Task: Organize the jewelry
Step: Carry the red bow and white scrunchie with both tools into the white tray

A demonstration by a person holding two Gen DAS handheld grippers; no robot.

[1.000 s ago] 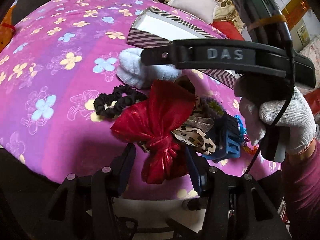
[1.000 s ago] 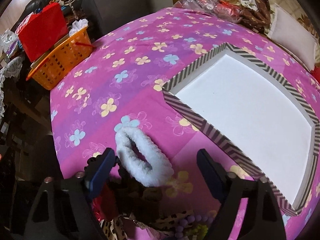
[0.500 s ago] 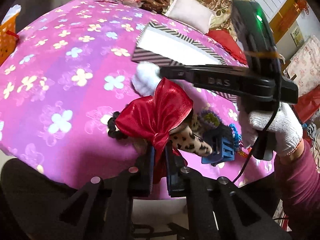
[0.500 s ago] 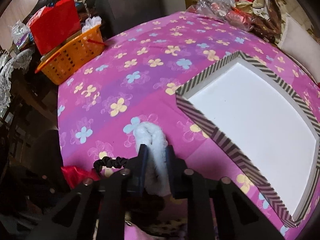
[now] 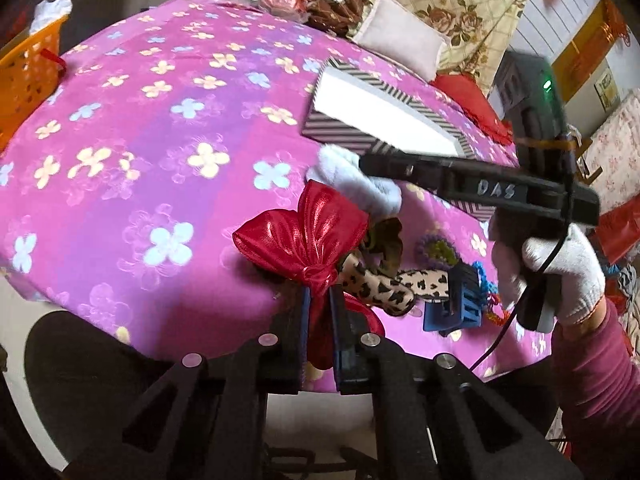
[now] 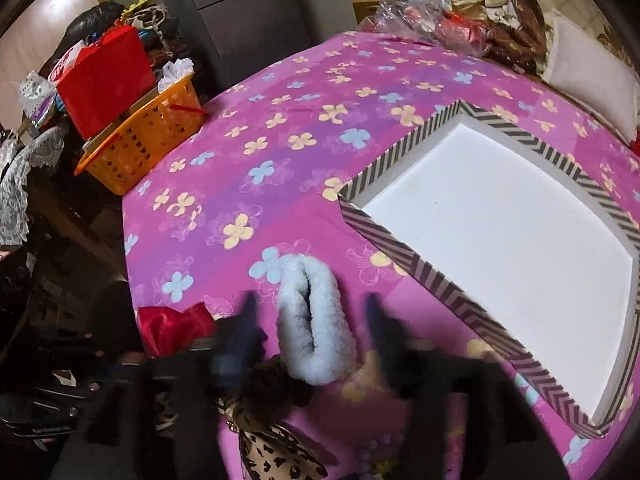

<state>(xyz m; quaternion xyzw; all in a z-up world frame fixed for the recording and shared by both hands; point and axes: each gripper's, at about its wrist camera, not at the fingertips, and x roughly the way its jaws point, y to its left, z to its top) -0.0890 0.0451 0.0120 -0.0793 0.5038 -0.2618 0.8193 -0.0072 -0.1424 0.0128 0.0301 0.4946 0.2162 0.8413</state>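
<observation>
My left gripper [image 5: 319, 294] is shut on the knot of a shiny red bow [image 5: 304, 236], near the table's front edge. My right gripper [image 6: 310, 312] is open, its blurred fingers standing either side of a white fluffy scrunchie [image 6: 314, 320] that lies on the cloth; the scrunchie also shows in the left wrist view [image 5: 356, 180]. A striped box with a white inside [image 6: 420, 268] lies to the right, also in the left wrist view [image 5: 340, 130]. Leopard-print hair ties [image 5: 384, 284], a blue claw clip [image 5: 456, 304] and a purple-green piece [image 5: 438, 248] lie by the bow.
The table has a pink flowered cloth [image 6: 280, 152]. An orange basket [image 6: 148, 144] with a red bag [image 6: 106, 80] stands off its left side. Bags and a white pillow [image 6: 592, 92] lie at the far edge.
My right gripper has opened and let go of the white scrunchie, which it squeezed half a second ago. My left gripper, shut on the red bow, has lifted it further.
</observation>
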